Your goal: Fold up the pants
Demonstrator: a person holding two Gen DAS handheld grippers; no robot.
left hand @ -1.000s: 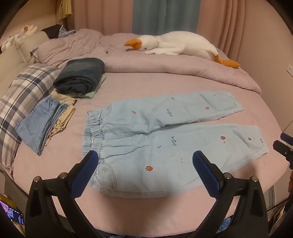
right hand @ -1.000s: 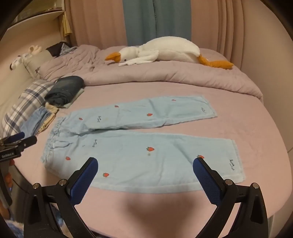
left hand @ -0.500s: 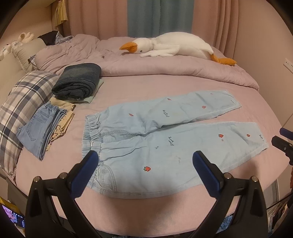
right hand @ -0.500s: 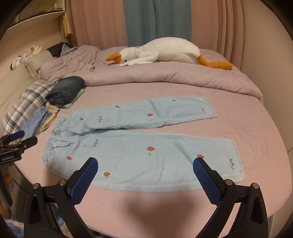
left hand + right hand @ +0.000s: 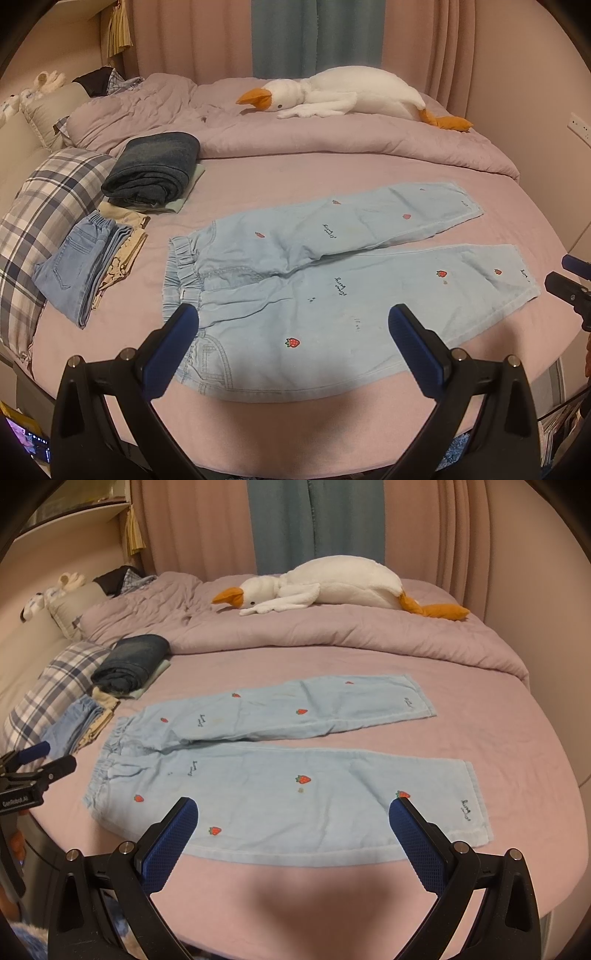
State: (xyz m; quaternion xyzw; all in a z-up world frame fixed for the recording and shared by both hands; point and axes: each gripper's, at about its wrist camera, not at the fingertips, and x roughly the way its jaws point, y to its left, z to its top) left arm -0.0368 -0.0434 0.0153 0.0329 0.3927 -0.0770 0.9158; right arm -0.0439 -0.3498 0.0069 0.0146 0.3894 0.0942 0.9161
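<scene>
The light blue denim pants with small red strawberry prints point(image 5: 332, 280) point(image 5: 280, 775) lie spread flat on the pink bedsheet point(image 5: 295, 410) point(image 5: 517, 738), elastic waistband toward the left, the 2 legs reaching right and slightly splayed apart. The left gripper point(image 5: 293, 323) hovers near the waistband end with its blue-padded jaws wide apart, holding nothing. The right gripper point(image 5: 293, 814) hovers near the lower leg, jaws likewise spread and empty. Left of the waistband sits a stack of folded clothes topped by light blue jeans point(image 5: 79, 264); a rolled dark denim garment point(image 5: 153, 168) lies just behind it. A plaid pillow point(image 5: 44, 210) lies at the far left. A white plush goose with an orange beak point(image 5: 351, 98) point(image 5: 325, 585) rests on the mauve quilt point(image 5: 332, 142).
</scene>
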